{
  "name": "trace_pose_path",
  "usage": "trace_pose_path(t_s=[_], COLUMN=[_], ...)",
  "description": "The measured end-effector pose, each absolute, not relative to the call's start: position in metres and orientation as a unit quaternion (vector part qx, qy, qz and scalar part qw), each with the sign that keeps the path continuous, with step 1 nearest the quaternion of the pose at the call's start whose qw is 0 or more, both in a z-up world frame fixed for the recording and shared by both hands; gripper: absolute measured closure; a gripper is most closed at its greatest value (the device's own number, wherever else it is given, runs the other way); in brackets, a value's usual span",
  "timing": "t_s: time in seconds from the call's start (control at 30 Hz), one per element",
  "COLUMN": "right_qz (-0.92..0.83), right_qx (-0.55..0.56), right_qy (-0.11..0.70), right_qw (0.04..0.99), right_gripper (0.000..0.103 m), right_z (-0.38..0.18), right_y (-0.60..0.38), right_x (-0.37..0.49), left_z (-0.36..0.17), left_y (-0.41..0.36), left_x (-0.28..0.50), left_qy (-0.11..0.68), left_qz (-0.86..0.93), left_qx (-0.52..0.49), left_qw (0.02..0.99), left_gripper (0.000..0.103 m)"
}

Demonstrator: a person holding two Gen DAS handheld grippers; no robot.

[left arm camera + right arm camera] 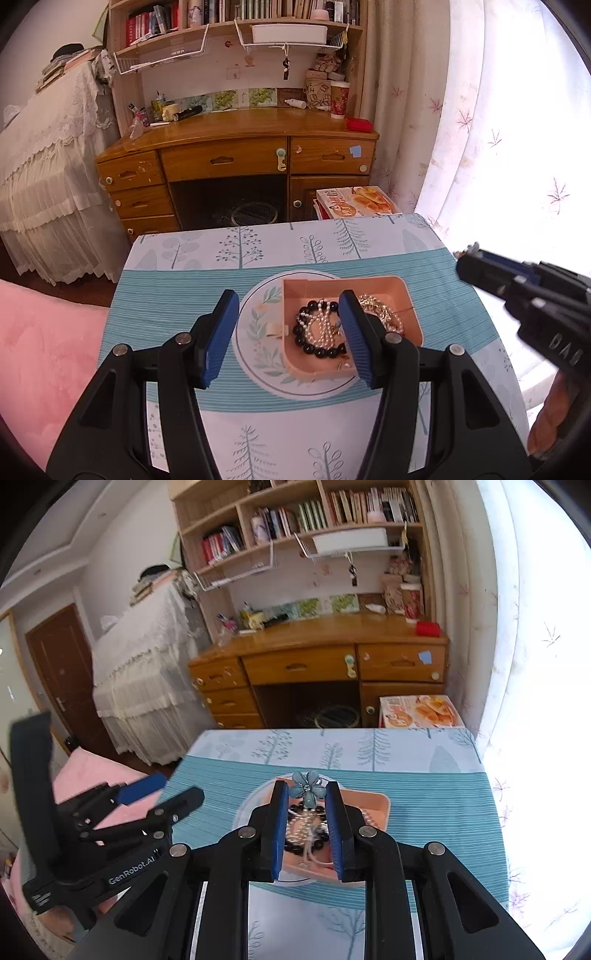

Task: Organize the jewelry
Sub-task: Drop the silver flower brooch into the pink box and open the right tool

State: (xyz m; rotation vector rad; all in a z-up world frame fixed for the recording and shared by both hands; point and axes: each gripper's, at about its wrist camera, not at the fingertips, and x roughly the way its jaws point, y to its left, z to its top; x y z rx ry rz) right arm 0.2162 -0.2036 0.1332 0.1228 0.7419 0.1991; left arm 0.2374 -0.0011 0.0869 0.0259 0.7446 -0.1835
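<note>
A pink open tray [402,295] sits on the table and holds a black bead bracelet [317,349], a pearl strand [325,328] and a gold chain [384,314]. My left gripper [291,325] is open and empty, above the tray's left side. My right gripper [307,812] is shut on a blue flower hair clip [308,788] and holds it above the pink tray [376,805]. The right gripper also shows in the left wrist view [480,264], off to the tray's right. The left gripper shows in the right wrist view [162,790].
The table has a teal striped cloth [177,295] with a round leaf print under the tray. A wooden desk [236,147] with shelves stands behind. A food box [354,201] lies past the table's far edge. A pink bed cover [44,350] is at the left.
</note>
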Motion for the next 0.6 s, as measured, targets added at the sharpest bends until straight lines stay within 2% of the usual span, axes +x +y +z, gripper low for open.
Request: trace_pose_path(t_s=[0.17, 0.3, 0.33, 0.4, 0.6], right_qz=[0.088, 0.088, 0.089, 0.092, 0.092], right_qx=[0.068, 0.080, 0.087, 0.090, 0.096], right_qy=[0.415, 0.447, 0.453, 0.455, 0.447], right_qw=[0.903, 0.887, 0.883, 0.881, 0.885], right_gripper=[0.083, 0.081, 0.077, 0.068, 0.068], right_z=[0.102, 0.062, 0.052, 0.043, 0.034], right_y=[-0.211, -0.213, -0.214, -0.215, -0.214], right_x=[0.251, 0.265, 0.268, 0.269, 0.266], left_z=[0.064, 0.038, 0.034, 0.025, 0.012], left_y=[-0.023, -0.030, -0.030, -0.027, -0.020], left_x=[0.264, 0.277, 0.279, 0.282, 0.285], left_qy=[0.393, 0.419, 0.423, 0.431, 0.446], left_qz=[-0.093, -0.094, -0.091, -0.084, -0.075], left_qx=[0.022, 0.023, 0.022, 0.020, 0.017], left_qw=[0.915, 0.903, 0.901, 0.898, 0.892], left_gripper=[0.048, 0.034, 0.031, 0.029, 0.029])
